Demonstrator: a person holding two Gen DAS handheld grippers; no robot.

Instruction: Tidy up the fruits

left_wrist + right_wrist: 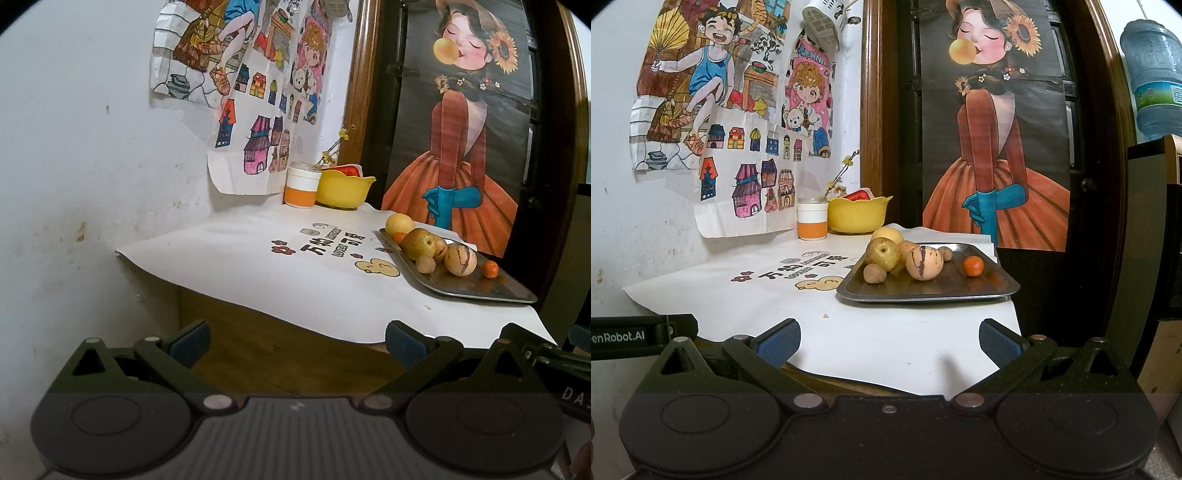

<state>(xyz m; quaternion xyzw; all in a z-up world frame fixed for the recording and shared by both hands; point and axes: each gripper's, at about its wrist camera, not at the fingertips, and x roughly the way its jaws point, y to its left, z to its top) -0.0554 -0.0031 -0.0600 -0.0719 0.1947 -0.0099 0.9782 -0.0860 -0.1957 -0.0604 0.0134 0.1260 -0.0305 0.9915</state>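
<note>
While both grippers hang short of the table edge, nothing stands between them and the fruit. A metal tray (982, 291) sits on a white printed sheet (746, 295) covering the table, near its right side. Behind it, against the wall corner, a yellow bowl (857, 218) with something red inside stands just beside an orange-and-white cup (812, 218). Drawings (713, 96) hang on the wall, and a poster (993, 122) covers the dark door. The left gripper (297, 341) has its jaws wide apart and empty; the right gripper (889, 339) likewise, touching nothing. The tray holds what looks like seven or eight fruits: a striped melon (923, 263), a green-yellow pear (882, 253), one small orange (972, 266), a brown round fruit (874, 274), and others partly hidden behind.
</note>
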